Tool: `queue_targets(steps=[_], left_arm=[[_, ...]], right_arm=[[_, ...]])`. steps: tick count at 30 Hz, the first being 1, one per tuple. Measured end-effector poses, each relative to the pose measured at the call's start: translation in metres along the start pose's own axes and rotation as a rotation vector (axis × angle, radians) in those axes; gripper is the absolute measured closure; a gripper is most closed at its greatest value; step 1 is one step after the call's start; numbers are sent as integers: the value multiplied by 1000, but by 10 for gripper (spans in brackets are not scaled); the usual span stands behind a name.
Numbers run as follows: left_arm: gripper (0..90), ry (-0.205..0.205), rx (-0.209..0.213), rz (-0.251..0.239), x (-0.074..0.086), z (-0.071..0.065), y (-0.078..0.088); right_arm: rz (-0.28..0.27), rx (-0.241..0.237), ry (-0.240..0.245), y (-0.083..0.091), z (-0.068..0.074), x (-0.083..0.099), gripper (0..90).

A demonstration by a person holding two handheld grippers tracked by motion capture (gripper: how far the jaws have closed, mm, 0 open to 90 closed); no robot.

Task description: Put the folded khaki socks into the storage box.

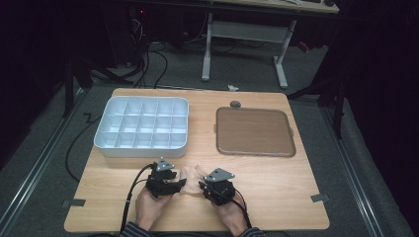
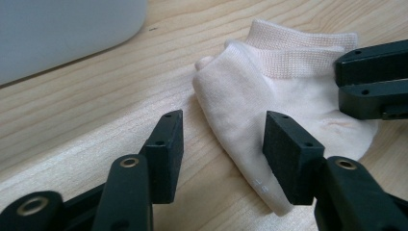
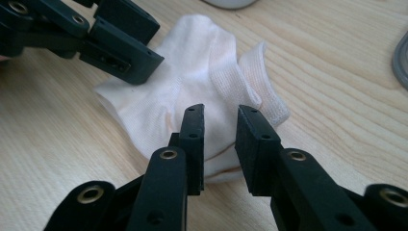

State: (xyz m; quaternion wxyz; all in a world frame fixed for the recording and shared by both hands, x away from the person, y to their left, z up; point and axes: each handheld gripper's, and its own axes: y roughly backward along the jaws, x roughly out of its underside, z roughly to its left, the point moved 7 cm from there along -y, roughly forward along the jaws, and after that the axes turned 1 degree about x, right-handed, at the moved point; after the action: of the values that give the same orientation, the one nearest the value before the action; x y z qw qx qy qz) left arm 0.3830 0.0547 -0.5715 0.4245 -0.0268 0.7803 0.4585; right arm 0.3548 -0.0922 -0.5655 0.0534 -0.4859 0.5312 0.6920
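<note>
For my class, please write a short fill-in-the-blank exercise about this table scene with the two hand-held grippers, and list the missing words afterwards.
1. The pale sock lies on the wooden ____, between the two grippers.
2. The jaws of the left gripper stand ____, with nothing held between them.
3. The white compartment tray has rows of compartments that are all ____.
4. The flat brown tray lies to the ____ of the white one in the high view.

Missing words: table; open; empty; right

The counter [image 2: 96, 110] is showing pale, matt wood grain; the sock [image 2: 269, 91] is looking like soft ribbed knit cloth — the fingers [image 2: 166, 154] are showing matt black plastic.
</note>
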Motion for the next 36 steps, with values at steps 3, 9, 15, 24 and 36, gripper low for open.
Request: queue_targets(steps=[3,9,15,24,36], left_arm=[[479,30,23,-34,-4,0,5],[459,65,27,-36,-11,10,5],[459,71,34,-33,-19,12,3],[474,83,49,7,-18,13,-11],[543,96,58,11,-18,14,-14]], right_arm=[[-14,-16,-6,4,3,-4,756],[-35,-62,25,9,19,-14,851],[-25,-74,28,4,23,-12,864],[19,-75,9,-6,23,0,868],[13,-73,20,-7,24,2,870]])
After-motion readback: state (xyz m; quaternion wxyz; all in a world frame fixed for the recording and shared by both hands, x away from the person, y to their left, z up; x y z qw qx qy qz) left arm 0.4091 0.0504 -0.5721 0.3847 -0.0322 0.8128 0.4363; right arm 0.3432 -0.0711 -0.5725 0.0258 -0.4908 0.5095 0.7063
